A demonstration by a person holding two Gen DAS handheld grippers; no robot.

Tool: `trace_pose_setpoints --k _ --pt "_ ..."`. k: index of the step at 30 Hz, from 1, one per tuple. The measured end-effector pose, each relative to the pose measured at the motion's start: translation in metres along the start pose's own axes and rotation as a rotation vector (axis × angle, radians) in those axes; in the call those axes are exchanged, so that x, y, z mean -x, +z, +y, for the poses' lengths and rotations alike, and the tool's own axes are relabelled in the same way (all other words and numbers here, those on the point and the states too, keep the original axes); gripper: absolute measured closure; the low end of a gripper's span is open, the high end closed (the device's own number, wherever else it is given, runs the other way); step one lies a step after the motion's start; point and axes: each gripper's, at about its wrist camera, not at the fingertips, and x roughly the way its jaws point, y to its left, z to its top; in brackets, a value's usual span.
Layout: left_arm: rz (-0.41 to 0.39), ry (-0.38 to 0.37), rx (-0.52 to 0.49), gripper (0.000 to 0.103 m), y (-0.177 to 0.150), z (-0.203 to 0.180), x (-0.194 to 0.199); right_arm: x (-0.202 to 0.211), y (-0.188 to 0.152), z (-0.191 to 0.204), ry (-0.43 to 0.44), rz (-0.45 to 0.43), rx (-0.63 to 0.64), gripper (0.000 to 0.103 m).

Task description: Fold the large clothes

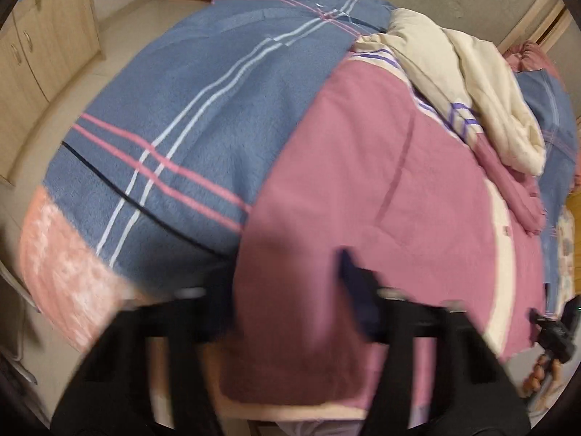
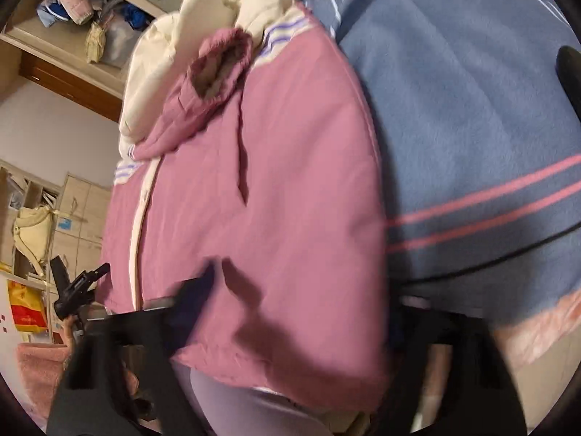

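A large pink jacket (image 1: 381, 196) with a cream front band and cream hood (image 1: 483, 83) lies on a blue plaid blanket (image 1: 203, 109). My left gripper (image 1: 290, 309) has the jacket's near hem lying between its two black fingers; the blur hides whether they pinch it. In the right wrist view the jacket (image 2: 276, 189) shows a folded sleeve cuff (image 2: 221, 58) on top. My right gripper (image 2: 301, 327) likewise straddles the near hem, its fingers wide apart. The other gripper (image 2: 78, 290) shows at the left.
The blanket (image 2: 472, 116) covers a bed with a pink border (image 1: 61, 265). Wooden cabinets (image 1: 40, 54) stand to the left across a pale floor. Shelves with clothes and bags (image 2: 83, 18) are behind the bed. A red and yellow bag (image 2: 27, 309) stands at the left.
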Motion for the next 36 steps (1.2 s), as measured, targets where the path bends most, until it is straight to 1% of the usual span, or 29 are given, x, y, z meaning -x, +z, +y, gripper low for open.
trace_pose_setpoints --k 1,2,3,5,8,11,13,15,16,18,19,20,21,23,24,25,26,27,29,30,32,34,35,36 --pt "0.012 -0.067 0.021 0.091 -0.001 0.005 0.004 0.003 0.000 -0.002 0.046 -0.008 -0.034 0.085" --pt "0.023 -0.132 0.052 0.094 -0.002 0.009 0.008 0.007 -0.001 -0.006 0.097 -0.026 -0.071 0.087" --pt "0.027 -0.165 0.070 0.095 -0.003 0.013 0.012 0.011 -0.003 -0.007 0.129 -0.045 -0.089 0.089" --pt "0.025 -0.194 0.080 0.096 -0.007 0.014 0.018 0.017 -0.006 -0.006 0.179 -0.069 -0.120 0.091" --pt "0.012 -0.217 0.080 0.096 -0.019 0.011 0.035 0.030 -0.010 -0.003 0.238 -0.090 -0.133 0.093" --pt "-0.004 -0.256 0.085 0.097 -0.030 0.010 0.057 0.051 -0.021 0.003 0.292 -0.096 -0.110 0.093" --pt "-0.023 -0.273 0.076 0.097 -0.044 0.012 0.077 0.065 -0.032 0.009 0.319 -0.091 -0.090 0.093" --pt "-0.037 -0.281 0.061 0.096 -0.062 0.016 0.092 0.080 -0.049 0.004 0.330 -0.079 -0.074 0.093" --pt "-0.033 -0.277 0.058 0.096 -0.070 0.017 0.095 0.088 -0.058 -0.001 0.321 -0.073 -0.066 0.093" --pt "0.010 -0.257 0.080 0.096 -0.090 0.028 0.086 0.085 -0.073 -0.016 0.259 -0.028 -0.072 0.093" --pt "0.043 -0.252 0.094 0.096 -0.098 0.034 0.073 0.083 -0.077 -0.023 0.241 -0.010 -0.086 0.093" --pt "0.065 -0.255 0.109 0.096 -0.102 0.038 0.066 0.074 -0.080 -0.032 0.236 0.012 -0.119 0.093" --pt "0.081 -0.263 0.120 0.095 -0.106 0.041 0.060 0.069 -0.080 -0.037 0.252 0.024 -0.148 0.092" --pt "0.072 -0.260 0.091 0.093 -0.106 0.039 0.059 0.062 -0.078 -0.045 0.276 0.027 -0.159 0.084" --pt "0.072 -0.253 0.079 0.091 -0.105 0.039 0.058 0.061 -0.077 -0.048 0.257 0.029 -0.154 0.063" --pt "0.079 -0.249 0.073 0.089 -0.103 0.039 0.056 0.059 -0.075 -0.054 0.233 0.032 -0.155 0.027" --pt "0.091 -0.242 0.068 0.082 -0.102 0.042 0.053 0.056 -0.078 -0.061 0.196 0.035 -0.171 0.018" --pt "0.098 -0.225 0.064 0.076 -0.103 0.045 0.051 0.057 -0.080 -0.070 0.194 0.040 -0.186 0.017" --pt "0.107 -0.202 0.068 0.048 -0.111 0.051 0.048 0.052 -0.088 -0.084 0.262 0.048 -0.222 0.017" --pt "0.110 -0.204 0.075 0.046 -0.115 0.056 0.046 0.049 -0.092 -0.090 0.283 0.043 -0.236 0.017" --pt "0.121 -0.221 0.087 0.046 -0.121 0.063 0.041 0.039 -0.093 -0.093 0.279 0.052 -0.244 0.017" --pt "0.137 -0.245 0.109 0.046 -0.125 0.065 0.030 0.028 -0.097 -0.096 0.254 0.074 -0.238 0.017" --pt "0.147 -0.252 0.119 0.049 -0.128 0.067 0.025 0.025 -0.099 -0.096 0.255 0.079 -0.230 0.017" --pt "0.155 -0.256 0.128 0.070 -0.130 0.067 0.022 0.024 -0.102 -0.092 0.253 0.079 -0.215 0.033"
